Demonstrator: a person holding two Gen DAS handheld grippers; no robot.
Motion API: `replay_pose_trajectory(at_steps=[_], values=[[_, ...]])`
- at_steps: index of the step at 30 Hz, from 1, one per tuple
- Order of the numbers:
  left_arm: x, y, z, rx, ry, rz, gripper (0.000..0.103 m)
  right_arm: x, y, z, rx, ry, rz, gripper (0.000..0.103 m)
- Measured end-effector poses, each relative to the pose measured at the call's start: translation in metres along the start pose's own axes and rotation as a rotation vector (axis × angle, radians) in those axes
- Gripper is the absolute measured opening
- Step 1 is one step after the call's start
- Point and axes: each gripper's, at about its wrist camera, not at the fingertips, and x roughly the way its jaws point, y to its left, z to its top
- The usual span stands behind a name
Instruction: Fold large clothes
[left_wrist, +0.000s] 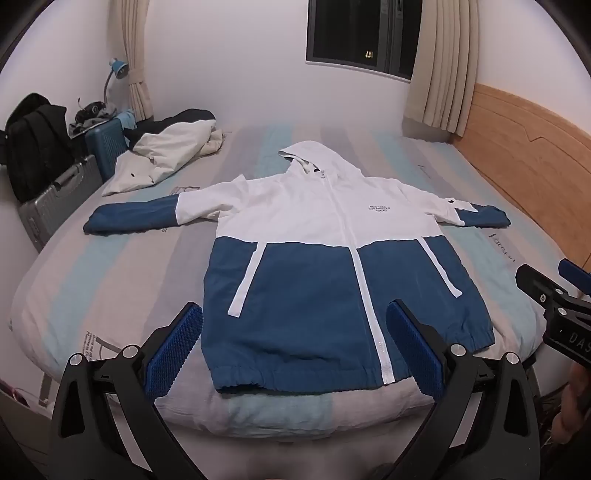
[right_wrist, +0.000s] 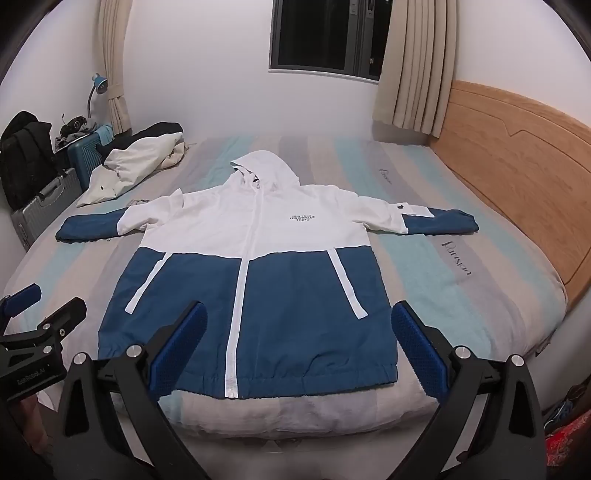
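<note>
Left gripper (left_wrist: 294, 345), right gripper (right_wrist: 299, 347): both spread wide, empty, hovering at bed's (right_wrist: 461, 295) foot. Jacket (right_wrist: 255, 288) flat, zipped, long axis running away hem-to-hood. Hem nearest; sleeves outstretched, probably one per side, cuffs well apart.

A home bedroom. A bed with a striped grey and pale-blue sheet (left_wrist: 110, 258) and curved light-wood headboard (left_wrist: 517, 166) fills the frame; beige pleated curtains (left_wrist: 439, 62) flank a dark window (left_wrist: 362, 33) at top. Suitcases (left_wrist: 55, 206) and a black backpack (left_wrist: 33, 144) crowd the left edge.
</note>
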Motion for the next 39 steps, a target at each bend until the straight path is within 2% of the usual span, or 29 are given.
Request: replay_pose_trajectory(at_steps=[17,23,28,31,35,39], values=[[0.005,-0.001,0.006,-0.010,0.006,0.007,0.097,-0.001,-0.005,0.007,0.017,-0.007,0.001,0.096],[0.028,0.000,0.014,-0.021,0.015,-0.012,0.097,0.029,-0.006,0.015,0.028,-0.001,0.002,0.096],[0.080,-0.003,0.041,-0.004,0.029,-0.014,0.097,0.083,-0.015,0.040,0.053,0.004,0.032,0.096],[0.100,-0.009,0.067,0.005,0.030,-0.004,0.097,0.111,-0.022,0.065,0.056,0.044,0.041,0.096],[0.112,-0.015,0.110,-0.041,0.088,0.011,0.097,0.129,-0.032,0.107,0.040,0.108,0.043,0.096],[0.109,-0.019,0.153,-0.060,0.122,0.046,0.097,0.138,-0.042,0.156,0.023,0.180,0.089,0.096]])
